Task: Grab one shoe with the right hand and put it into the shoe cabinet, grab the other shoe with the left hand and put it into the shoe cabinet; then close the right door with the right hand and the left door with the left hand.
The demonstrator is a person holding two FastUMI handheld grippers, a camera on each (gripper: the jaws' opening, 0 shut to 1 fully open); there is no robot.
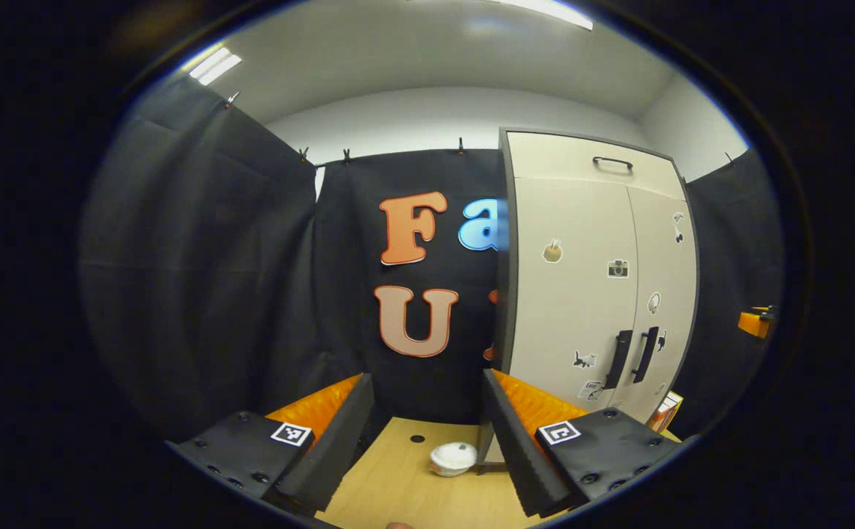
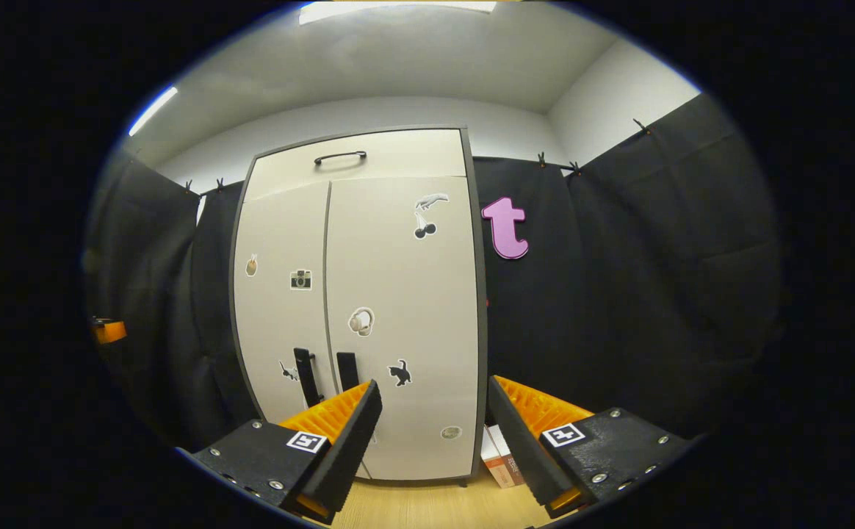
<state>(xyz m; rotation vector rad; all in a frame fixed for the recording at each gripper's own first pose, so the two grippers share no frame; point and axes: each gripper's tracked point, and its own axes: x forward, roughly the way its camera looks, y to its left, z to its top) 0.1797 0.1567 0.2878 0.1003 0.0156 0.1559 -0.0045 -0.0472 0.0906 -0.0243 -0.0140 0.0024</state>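
Both cabinet [image 2: 358,294] doors stood shut, so the shoes were presumably inside and the task looked finished. The left hand-held gripper [image 1: 427,433] and right hand-held gripper [image 2: 435,441] hung wide open and empty, clear of the handles [image 1: 632,356], above the counter [image 1: 398,485].

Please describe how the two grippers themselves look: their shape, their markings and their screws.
The left gripper and the right gripper look alike. Each has two flat, wedge-shaped jaws with ribbed inner faces. Each jaw sits on a black block that carries a square black-and-white coded tag and several small round screws. No cables or sleeves are visible.
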